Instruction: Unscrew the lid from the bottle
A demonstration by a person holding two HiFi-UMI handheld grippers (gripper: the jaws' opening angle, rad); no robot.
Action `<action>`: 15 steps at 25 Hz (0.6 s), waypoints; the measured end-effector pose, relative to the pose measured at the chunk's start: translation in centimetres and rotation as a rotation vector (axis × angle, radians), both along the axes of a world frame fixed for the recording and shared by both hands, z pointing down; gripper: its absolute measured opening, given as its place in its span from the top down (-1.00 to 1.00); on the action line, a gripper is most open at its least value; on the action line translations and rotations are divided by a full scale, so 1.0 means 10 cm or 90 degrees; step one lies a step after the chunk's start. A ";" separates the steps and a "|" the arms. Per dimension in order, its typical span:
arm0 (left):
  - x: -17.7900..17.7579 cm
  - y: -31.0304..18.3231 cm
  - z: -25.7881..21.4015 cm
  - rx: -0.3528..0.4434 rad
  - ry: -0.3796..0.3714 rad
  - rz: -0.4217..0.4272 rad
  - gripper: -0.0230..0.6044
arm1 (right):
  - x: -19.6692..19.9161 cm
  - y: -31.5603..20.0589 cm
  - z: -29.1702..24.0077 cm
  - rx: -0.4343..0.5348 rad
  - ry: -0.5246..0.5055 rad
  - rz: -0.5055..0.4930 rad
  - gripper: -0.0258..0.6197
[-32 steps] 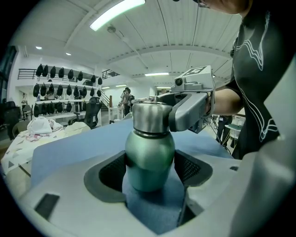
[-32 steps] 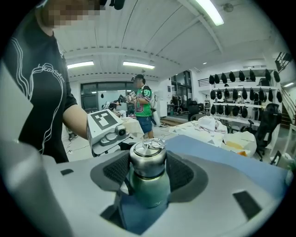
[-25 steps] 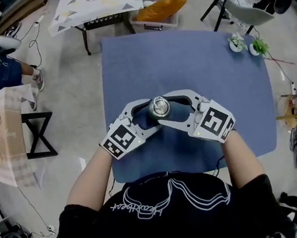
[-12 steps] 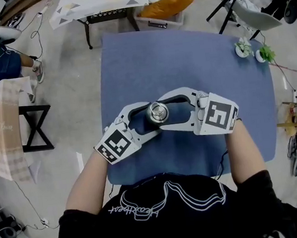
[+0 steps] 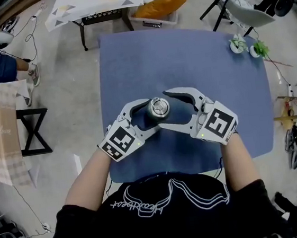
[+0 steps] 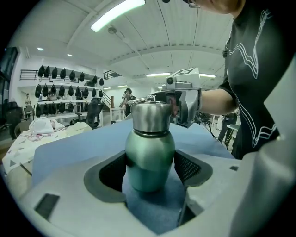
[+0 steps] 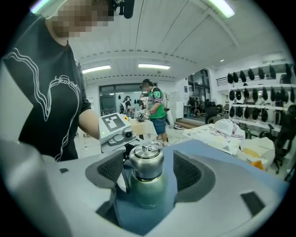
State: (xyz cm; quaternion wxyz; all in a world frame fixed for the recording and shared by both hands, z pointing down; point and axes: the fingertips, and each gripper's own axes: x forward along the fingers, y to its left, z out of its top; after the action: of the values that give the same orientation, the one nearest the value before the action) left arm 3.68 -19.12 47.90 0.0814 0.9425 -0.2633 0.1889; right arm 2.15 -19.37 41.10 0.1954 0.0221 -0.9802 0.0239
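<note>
Left fingers (image 5: 131,107) hold bottle (image 6: 150,159) on blue table (image 5: 184,58), pale floor (image 5: 69,82) around.

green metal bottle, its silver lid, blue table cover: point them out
green metal bottle (image 6: 150,162), left gripper view, body
silver lid (image 6: 149,118), left gripper view, side
blue table cover (image 5: 185,63), head view, bare part

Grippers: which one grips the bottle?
The left gripper: its pads press the green bottle. On the right gripper, the jaws have just been opening and stand clear around the lid.
</note>
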 end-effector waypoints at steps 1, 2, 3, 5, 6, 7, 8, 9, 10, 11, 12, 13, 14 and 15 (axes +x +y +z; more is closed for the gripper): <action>0.00 0.00 0.00 0.000 0.000 -0.005 -0.12 | 0.01 -0.01 0.00 0.003 -0.003 0.030 -0.15; -0.01 0.00 0.00 0.000 0.001 -0.010 -0.12 | 0.01 -0.02 -0.01 0.005 -0.008 0.063 -0.15; -0.01 0.01 0.00 0.000 0.001 -0.015 -0.12 | 0.02 -0.04 -0.02 0.006 -0.013 0.099 -0.15; -0.03 0.02 0.01 0.001 0.003 -0.027 -0.12 | 0.02 -0.07 -0.04 0.005 -0.026 0.165 -0.10; -0.04 0.02 0.01 0.000 0.002 -0.034 -0.12 | 0.02 -0.07 -0.04 0.005 -0.033 0.191 -0.09; -0.05 0.03 0.01 -0.001 0.002 -0.043 -0.12 | 0.01 -0.06 -0.04 0.007 -0.036 0.211 -0.08; -0.05 0.03 0.01 -0.001 0.001 -0.052 -0.12 | 0.00 -0.05 -0.04 0.010 -0.036 0.228 -0.07; -0.04 0.03 0.01 -0.001 -0.001 -0.060 -0.12 | -0.01 -0.04 -0.04 0.013 -0.035 0.242 -0.07; -0.03 0.03 0.01 -0.002 -0.002 -0.069 -0.12 | -0.01 -0.03 -0.02 0.015 -0.032 0.256 -0.07; -0.02 0.02 0.02 -0.002 -0.003 -0.077 -0.12 | -0.01 -0.03 -0.01 0.016 -0.030 0.268 -0.06; -0.02 0.02 0.02 -0.003 -0.004 -0.085 -0.12 | -0.02 -0.02 0.01 0.017 -0.027 0.279 -0.06; -0.01 0.01 0.02 -0.004 -0.005 -0.092 -0.12 | -0.02 -0.02 0.03 0.019 -0.023 0.290 -0.06; -0.01 0.01 0.02 -0.005 -0.006 -0.098 -0.12 | -0.02 -0.02 0.04 0.022 -0.020 0.302 -0.06; -0.01 0.01 0.02 -0.005 -0.007 -0.104 -0.12 | -0.02 -0.02 0.05 0.024 -0.018 0.312 -0.06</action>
State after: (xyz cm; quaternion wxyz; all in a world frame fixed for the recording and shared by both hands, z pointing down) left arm 3.62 -18.99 48.14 0.0991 0.9166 -0.3386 0.1880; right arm 1.92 -19.53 41.61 0.1696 0.2623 -0.9485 0.0522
